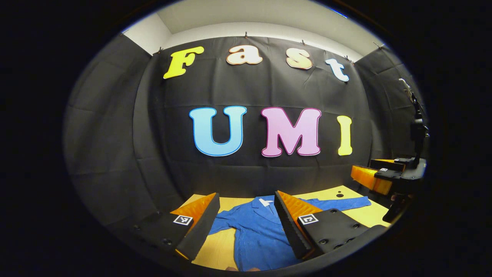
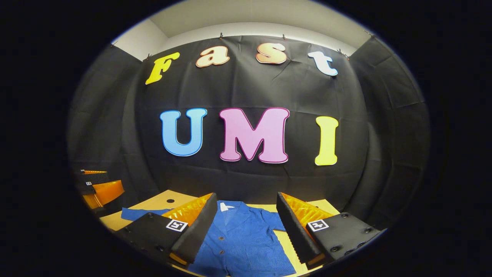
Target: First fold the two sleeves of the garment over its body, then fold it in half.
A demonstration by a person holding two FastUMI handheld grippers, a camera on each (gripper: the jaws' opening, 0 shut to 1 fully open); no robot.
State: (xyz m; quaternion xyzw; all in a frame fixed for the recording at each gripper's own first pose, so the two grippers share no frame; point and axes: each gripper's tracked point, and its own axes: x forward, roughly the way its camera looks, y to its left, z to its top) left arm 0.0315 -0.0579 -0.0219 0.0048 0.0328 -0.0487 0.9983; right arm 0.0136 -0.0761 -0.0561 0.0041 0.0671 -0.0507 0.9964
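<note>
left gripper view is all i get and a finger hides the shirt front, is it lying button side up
observer: yes, in the right gripper view the blue shirt lies front up, with its buttons showing.
operator: is the right gripper holding anything
observer: no, the right gripper is open, with nothing gripped between its fingers.
operator: and the sleeve on the left, folded yet
observer: not yet, that sleeve lies spread out flat on the table.
</note>
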